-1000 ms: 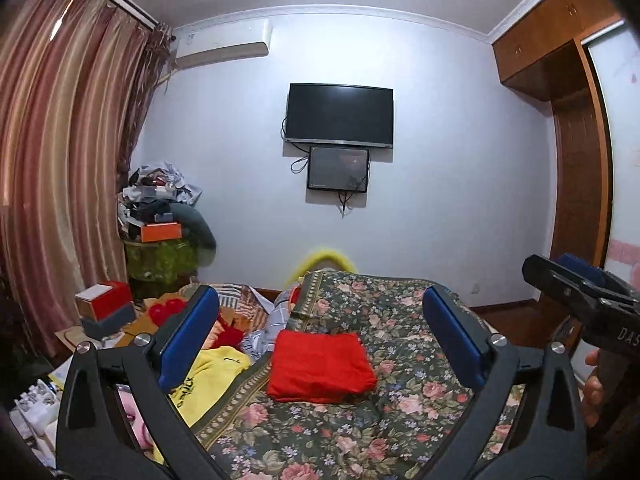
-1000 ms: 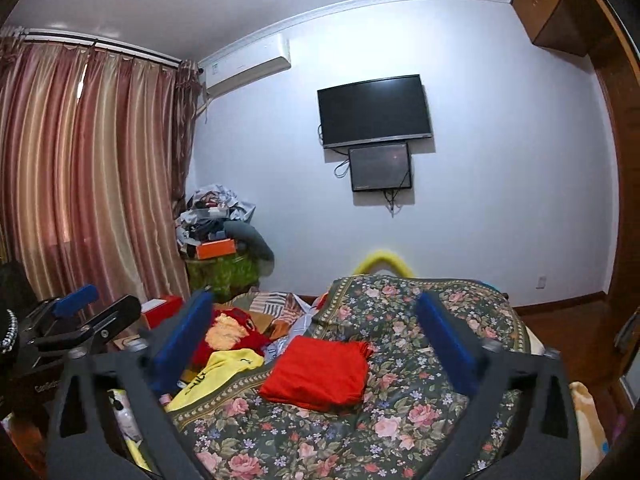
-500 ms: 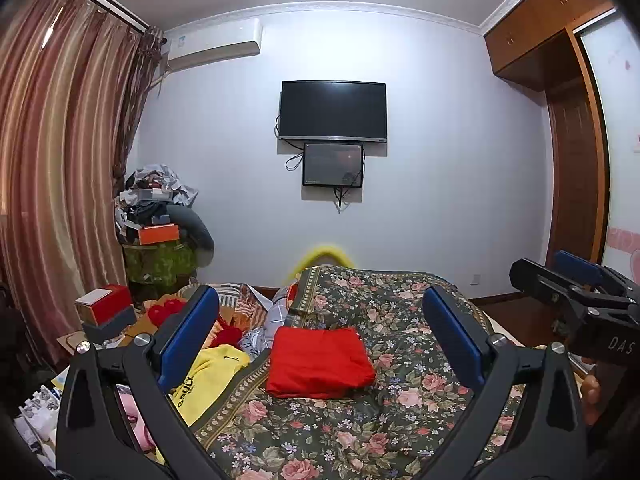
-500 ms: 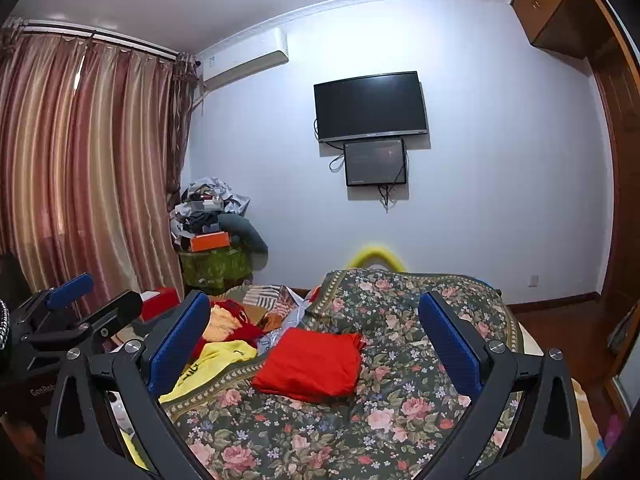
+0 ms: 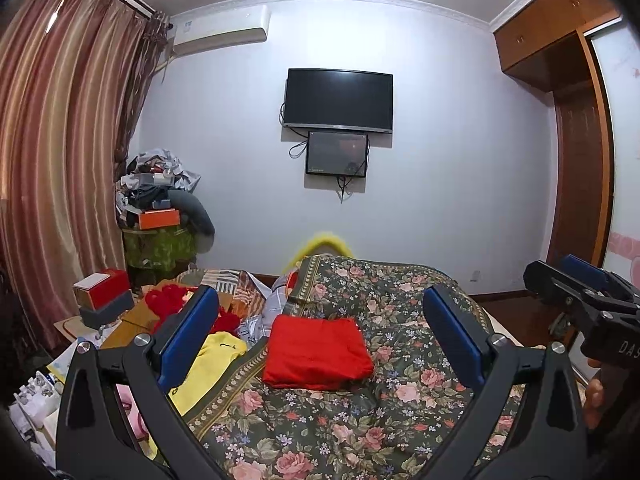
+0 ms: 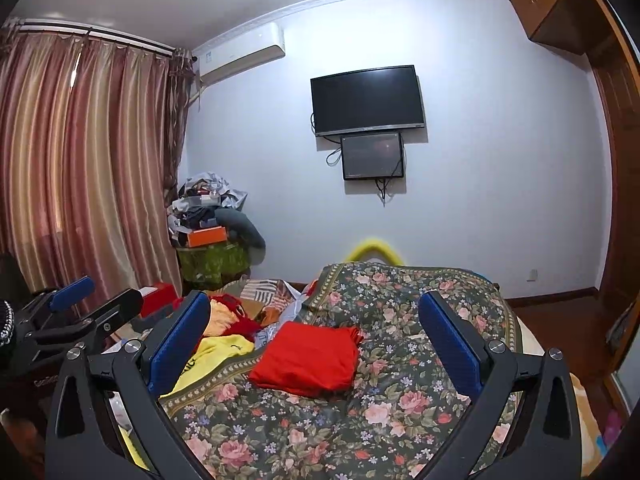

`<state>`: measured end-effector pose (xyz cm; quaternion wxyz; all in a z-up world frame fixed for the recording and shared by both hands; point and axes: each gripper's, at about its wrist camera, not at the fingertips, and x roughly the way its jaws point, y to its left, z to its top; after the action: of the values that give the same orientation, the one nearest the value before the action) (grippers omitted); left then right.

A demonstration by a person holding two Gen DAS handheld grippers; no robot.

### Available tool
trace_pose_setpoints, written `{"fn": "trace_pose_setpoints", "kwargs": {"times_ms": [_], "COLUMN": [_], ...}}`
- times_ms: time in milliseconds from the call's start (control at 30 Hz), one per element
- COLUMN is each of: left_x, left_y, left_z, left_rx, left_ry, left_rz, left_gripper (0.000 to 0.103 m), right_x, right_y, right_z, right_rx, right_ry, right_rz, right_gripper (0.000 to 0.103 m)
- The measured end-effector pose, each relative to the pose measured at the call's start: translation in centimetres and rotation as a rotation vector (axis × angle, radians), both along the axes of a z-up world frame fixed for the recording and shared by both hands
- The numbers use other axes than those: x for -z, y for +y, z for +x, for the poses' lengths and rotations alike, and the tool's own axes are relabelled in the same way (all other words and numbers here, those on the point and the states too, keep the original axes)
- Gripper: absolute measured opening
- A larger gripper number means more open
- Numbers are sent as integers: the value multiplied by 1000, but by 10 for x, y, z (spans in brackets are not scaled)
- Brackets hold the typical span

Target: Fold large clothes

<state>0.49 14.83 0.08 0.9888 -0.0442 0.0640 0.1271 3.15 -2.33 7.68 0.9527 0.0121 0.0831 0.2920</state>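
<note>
Left gripper [image 5: 320, 332]: jaws spread wide, holding nothing, raised above the bed.
Right gripper [image 6: 318, 332]: jaws equally wide apart, empty.
Folded red garment [image 5: 318, 352]: lying flat on the dark floral bedspread [image 5: 360, 420], apart from both grippers.
Crumpled yellow garment [image 5: 212, 360]: just beside the bedspread's left edge.

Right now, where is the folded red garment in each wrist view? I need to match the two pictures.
Left wrist view: the folded red garment lies just below centre on the floral bedspread, between the open left gripper's fingers.
Right wrist view: the same garment lies just left of centre, between the open right gripper's fingers.
Shared landmark: the wall-mounted TV above it.
</note>
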Motion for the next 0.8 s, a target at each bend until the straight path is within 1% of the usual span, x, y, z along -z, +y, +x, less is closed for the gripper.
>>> {"fn": "trace_pose_setpoints", "kwargs": {"times_ms": [267,467,800], "left_x": [-1,-2,0], "left_y": [0,1,1], "left_z": [2,3,5], "left_rx": [2,1,24], "left_ry": [0,3,3], "left_rz": [-23,-25,-40], "left_gripper": [102,102,102], "right_x": [0,0,2], "right_y": [0,-1,-5], "right_z": [1,3,5], "right_rx": [0,7,15], "right_ry": [11,19,35], "right_rz": [-11,-19,-10], "right_gripper": [103,103,103]}}
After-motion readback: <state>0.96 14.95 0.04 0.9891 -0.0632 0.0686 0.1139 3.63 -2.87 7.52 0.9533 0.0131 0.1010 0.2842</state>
